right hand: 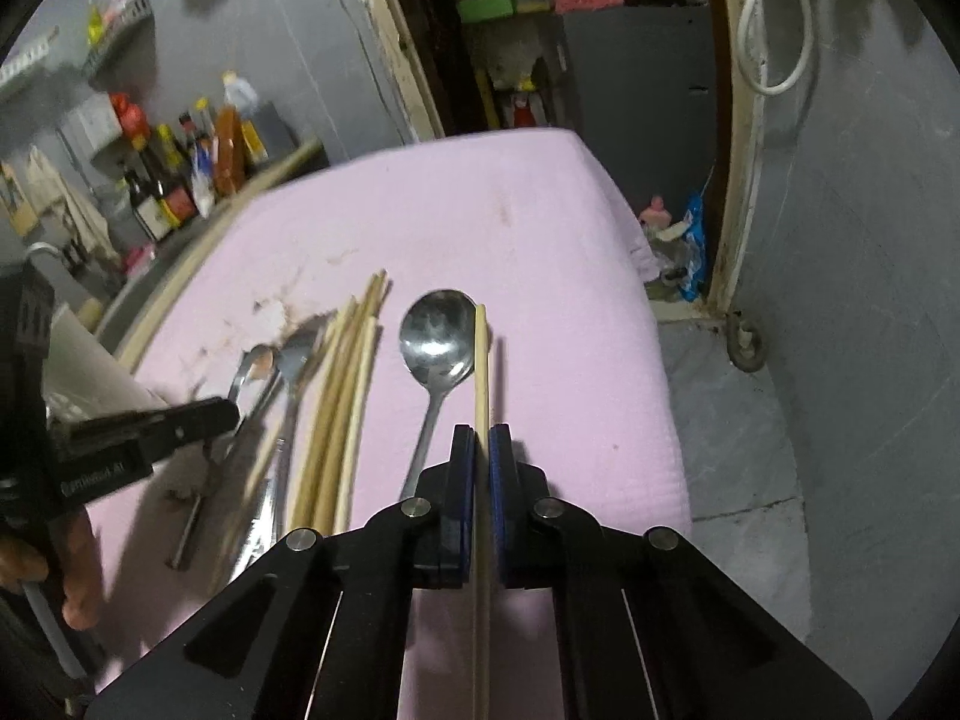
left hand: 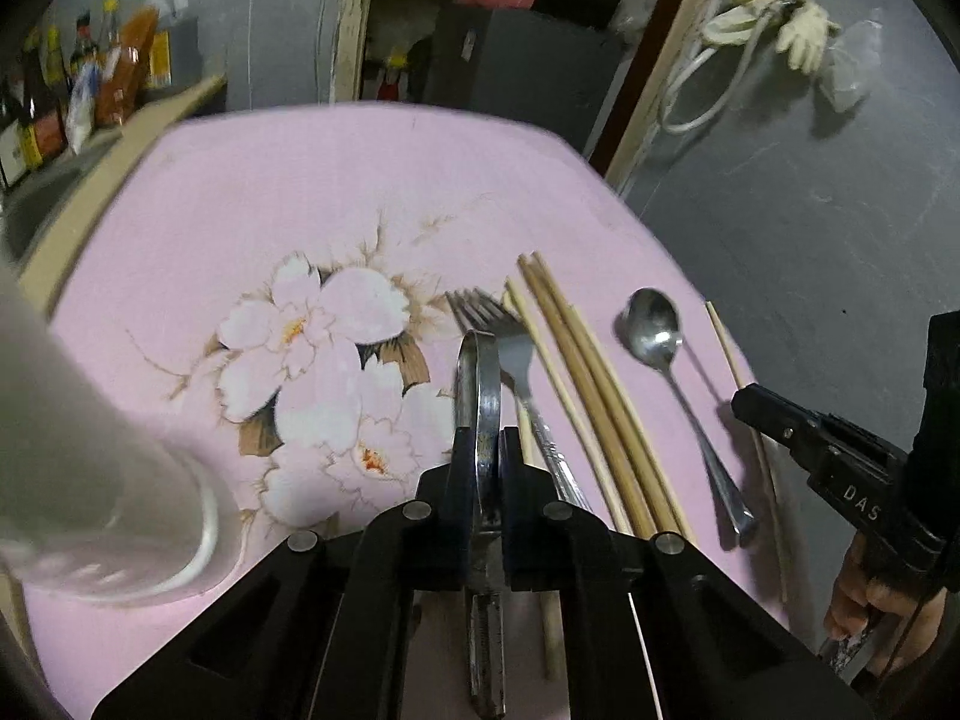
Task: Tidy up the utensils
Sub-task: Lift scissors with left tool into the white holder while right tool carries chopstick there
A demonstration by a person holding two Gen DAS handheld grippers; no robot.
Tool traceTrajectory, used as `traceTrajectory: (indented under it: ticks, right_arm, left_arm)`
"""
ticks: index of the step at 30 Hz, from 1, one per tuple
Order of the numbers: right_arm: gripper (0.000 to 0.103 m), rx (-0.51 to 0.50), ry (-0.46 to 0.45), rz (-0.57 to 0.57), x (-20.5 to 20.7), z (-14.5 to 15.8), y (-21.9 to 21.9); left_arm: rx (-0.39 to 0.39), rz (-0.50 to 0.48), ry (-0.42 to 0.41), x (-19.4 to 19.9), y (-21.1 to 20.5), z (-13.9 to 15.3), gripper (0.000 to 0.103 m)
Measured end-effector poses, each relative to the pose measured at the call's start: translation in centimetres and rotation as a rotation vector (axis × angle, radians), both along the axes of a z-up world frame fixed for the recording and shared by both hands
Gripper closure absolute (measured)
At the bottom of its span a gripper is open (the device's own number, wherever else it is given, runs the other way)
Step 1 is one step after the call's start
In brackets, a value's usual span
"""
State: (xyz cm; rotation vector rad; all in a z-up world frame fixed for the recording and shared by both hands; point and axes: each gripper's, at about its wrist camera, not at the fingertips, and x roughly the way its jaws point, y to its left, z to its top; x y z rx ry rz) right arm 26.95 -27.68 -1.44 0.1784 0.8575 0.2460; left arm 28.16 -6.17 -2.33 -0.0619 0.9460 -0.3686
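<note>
Left gripper (left hand: 480,450): jaws closed on a steel spoon (left hand: 478,384) turned edge-on, its bowl pointing forward, raised over the table.

Right gripper (right hand: 480,450): jaws closed on a single pale wooden chopstick (right hand: 480,420), which runs forward between the blue pads (right hand: 497,480), its tip beside the bowl of a shiny steel spoon (right hand: 437,342).

Flat on the pink cloth-covered table (left hand: 300,192), left to right from the left wrist view: steel fork (left hand: 516,360); bundle of pale bamboo chopsticks (left hand: 588,384), roughly parallel; shiny steel spoon (left hand: 660,342), bowl up and away from the camera.

Left edge of the table: white cup (left hand: 102,510), blurred.

Beyond the table, on a ledge: sauce bottles (right hand: 174,174).
</note>
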Motion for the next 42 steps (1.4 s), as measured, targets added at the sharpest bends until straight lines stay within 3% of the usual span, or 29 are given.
traceTrajectory:
  ticks: [4, 11, 20, 25, 29, 37, 42]
  right_arm:
    - [0.100, 0.039, -0.143, -0.010, -2.8, 1.6, 0.7]
    - [0.100, 0.028, -0.463, 0.000, -6.9, 5.8, 4.1]
    - [0.100, 0.148, -0.712, 0.076, -6.4, 10.8, 9.2]
    - [0.100, 0.235, -0.791, 0.148, -5.3, 13.3, 12.4]
    - [0.100, 0.328, -0.838, 0.208, -3.8, 14.8, 15.5]
    - [0.100, 0.374, -0.852, 0.284, -1.2, 14.9, 21.0]
    - [0.100, 0.362, -0.831, 0.307, -0.2, 13.4, 22.8]
  left_arm:
    - [0.005, -0.006, -0.150, -3.0, 0.2, 1.8, 0.098]
    - [-0.075, 0.018, -0.366, -5.3, 1.6, 6.5, 0.098]
    - [-0.111, 0.109, -0.581, -6.8, 6.1, 13.8, 0.098]
    - [-0.093, 0.171, -0.668, -7.4, 11.0, 16.9, 0.098]
    - [-0.043, 0.235, -0.729, -7.9, 14.6, 17.6, 0.098]
    - [-0.071, 0.383, -0.755, -6.7, 20.7, 15.2, 0.098]
    - [-0.085, 0.403, -0.728, -5.7, 22.2, 13.3, 0.098]
